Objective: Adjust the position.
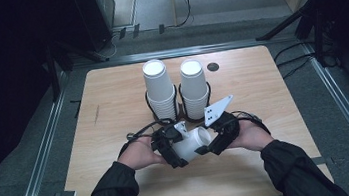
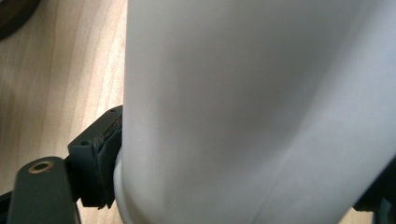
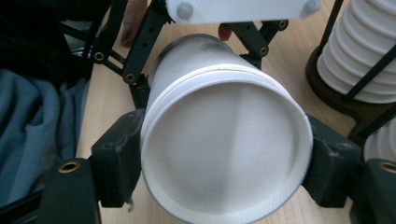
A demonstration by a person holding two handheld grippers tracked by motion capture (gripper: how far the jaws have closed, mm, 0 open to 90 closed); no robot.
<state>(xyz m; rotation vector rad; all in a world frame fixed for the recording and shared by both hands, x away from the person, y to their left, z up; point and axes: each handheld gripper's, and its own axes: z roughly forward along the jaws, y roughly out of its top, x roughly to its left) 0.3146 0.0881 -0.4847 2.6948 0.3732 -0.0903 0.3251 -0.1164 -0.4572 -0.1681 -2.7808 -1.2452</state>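
White paper cup, lying on its side, is caught between both grippers just above the worktop. Seen from the right gripper view, its closed base faces the camera, and the right gripper has its two black pads pressed against the base rim on either side, grasping the cup. Beyond the base, the left gripper clasps the far part of the cup's body; in the left gripper view the cup wall sits hard against the pad at the lower left, so this gripper grasps the cup too. In the high view the cup lies crosswise between the two hands, left gripper at its wider end, right gripper at the base. Just beyond the grippers stand two stacks of cups, upside down in dark wire holders, side by side.
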